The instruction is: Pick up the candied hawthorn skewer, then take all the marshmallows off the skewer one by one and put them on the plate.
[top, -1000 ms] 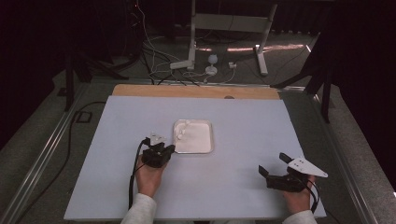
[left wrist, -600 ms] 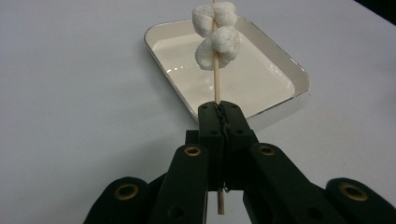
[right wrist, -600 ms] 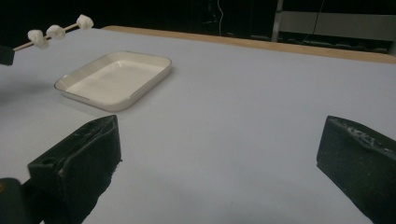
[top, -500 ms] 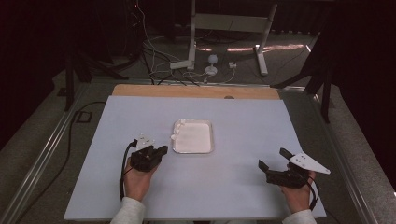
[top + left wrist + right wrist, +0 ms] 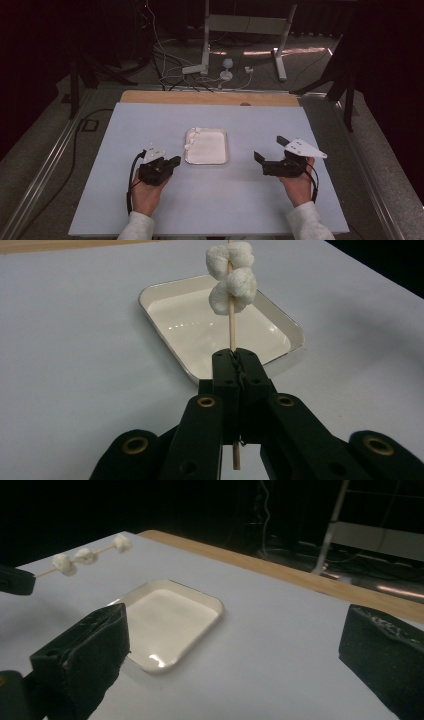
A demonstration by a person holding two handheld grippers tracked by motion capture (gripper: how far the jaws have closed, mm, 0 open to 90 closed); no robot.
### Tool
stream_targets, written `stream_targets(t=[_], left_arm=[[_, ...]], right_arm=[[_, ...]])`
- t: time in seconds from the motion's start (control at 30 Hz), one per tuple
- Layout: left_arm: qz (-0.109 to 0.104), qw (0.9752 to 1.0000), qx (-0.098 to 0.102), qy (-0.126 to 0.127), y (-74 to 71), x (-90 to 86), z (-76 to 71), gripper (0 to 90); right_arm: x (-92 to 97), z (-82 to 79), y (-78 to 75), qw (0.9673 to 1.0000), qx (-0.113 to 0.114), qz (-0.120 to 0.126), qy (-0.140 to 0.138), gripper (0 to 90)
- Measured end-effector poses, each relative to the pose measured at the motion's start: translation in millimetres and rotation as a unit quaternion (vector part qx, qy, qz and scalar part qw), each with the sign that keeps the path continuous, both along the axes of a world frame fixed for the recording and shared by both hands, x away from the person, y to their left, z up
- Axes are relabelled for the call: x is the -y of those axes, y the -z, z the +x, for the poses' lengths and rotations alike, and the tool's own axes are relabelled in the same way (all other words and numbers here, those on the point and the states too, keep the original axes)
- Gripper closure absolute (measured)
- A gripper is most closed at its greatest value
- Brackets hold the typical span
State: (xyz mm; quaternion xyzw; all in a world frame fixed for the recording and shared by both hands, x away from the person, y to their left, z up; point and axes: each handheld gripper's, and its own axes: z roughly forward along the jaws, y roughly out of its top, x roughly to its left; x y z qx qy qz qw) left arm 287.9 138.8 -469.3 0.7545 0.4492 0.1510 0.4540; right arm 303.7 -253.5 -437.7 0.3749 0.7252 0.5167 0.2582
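Observation:
My left gripper (image 5: 175, 161) (image 5: 235, 360) is shut on the lower end of a thin wooden skewer (image 5: 231, 327). White marshmallow pieces (image 5: 233, 290) (image 5: 189, 145) are threaded on its upper part. The skewer slants up over the left edge of a shallow white tray (image 5: 210, 147) (image 5: 190, 325) in the middle of the pale table. In the right gripper view three pieces (image 5: 85, 556) sit along the skewer, left of the tray (image 5: 170, 620). My right gripper (image 5: 270, 148) (image 5: 240, 630) is open with nothing between its jaws, right of the tray and pointing at it.
A wooden strip (image 5: 210, 98) runs along the table's far edge. Beyond it, cables (image 5: 200, 80) and a metal stand's legs (image 5: 280, 65) lie on the dark floor. Metal rails (image 5: 45, 170) flank the table on both sides.
The right gripper has moved forward and left, closer to the tray. The left gripper drew the skewer back from above the tray to its left edge.

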Motion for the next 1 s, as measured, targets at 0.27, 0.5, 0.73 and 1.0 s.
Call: stream_targets(t=[0.27,0.5,0.73,1.0], left_arm=[[0.007,0.9999,-0.002,0.007,1.5,5.5,-4.0,89.8],[0.007,0.9999,-0.003,0.009,1.0,7.5,-6.4,89.8],[0.01,0.9999,-0.002,0.012,0.0,8.4,-7.6,89.8],[0.01,0.9998,-0.001,0.015,-0.9,10.4,-8.4,89.9]], right_arm=[[-45.8,26.0,-5.6,0.999,-0.005,-0.021,-0.04,0.2],[-77.5,45.3,-7.0,0.9972,-0.016,-0.037,-0.063,0.2],[-94.6,57.5,-3.5,0.9962,-0.036,-0.034,-0.071,0.6],[-112.6,61.5,4.0,0.9908,-0.065,-0.056,-0.105,23.1]])
